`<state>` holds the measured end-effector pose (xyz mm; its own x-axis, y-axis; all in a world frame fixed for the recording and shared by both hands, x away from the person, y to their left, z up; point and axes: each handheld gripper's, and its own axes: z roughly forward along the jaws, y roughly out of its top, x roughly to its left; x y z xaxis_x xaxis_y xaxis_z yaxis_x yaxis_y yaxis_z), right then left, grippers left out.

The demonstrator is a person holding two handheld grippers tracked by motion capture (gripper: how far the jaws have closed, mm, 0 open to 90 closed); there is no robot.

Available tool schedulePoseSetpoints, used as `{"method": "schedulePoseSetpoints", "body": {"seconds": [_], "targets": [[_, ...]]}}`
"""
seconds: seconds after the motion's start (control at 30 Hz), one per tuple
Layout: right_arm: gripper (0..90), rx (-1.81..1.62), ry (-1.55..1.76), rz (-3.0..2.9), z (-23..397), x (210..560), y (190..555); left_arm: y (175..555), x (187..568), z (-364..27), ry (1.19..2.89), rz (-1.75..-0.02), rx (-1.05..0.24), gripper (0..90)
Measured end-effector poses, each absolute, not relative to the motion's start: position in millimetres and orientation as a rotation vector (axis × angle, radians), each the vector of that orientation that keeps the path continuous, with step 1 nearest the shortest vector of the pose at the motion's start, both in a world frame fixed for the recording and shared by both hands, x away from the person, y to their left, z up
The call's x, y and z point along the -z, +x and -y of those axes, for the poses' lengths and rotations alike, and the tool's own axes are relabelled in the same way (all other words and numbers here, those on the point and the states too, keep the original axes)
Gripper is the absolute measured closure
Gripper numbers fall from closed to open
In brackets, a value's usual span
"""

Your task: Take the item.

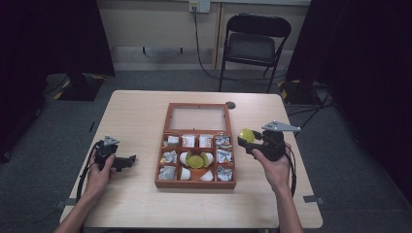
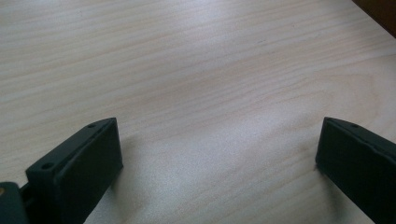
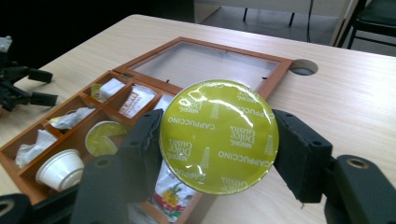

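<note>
Capsule [image 3: 219,136], yellow foil lid facing the camera, sits clamped by its rim in the right tool [image 3: 217,149] above the tabletop's [image 1: 141,111] right edge, beside the wooden box [image 1: 195,183]. It looks light, stiff-walled, with puncturable foil; rim grip suits. Left tool [image 2: 215,163] rests spread apart, empty, near the left edge.

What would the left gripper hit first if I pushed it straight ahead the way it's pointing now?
Probably the wooden box. The left gripper lies low on the table, jaws open and aimed at the box's left wall, with bare tabletop between. Its exact heading is hard to judge.
</note>
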<state>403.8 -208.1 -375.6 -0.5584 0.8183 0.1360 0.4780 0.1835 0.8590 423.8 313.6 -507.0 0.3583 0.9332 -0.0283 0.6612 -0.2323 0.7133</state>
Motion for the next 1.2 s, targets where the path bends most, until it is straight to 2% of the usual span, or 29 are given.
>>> {"method": "schedulePoseSetpoints", "body": {"seconds": [0.47, 1.2], "targets": [[37.9, -1.249, 1.315, -2.073, 235.4, 388.2, 412.3, 423.7, 507.0, -313.6, 1.983, -1.380, -0.546, 0.0], [37.9, -1.099, 1.490, -2.056, 267.4, 435.9, 428.7, 423.7, 507.0, -313.6, 1.983, -1.381, -0.546, 0.0]]}}
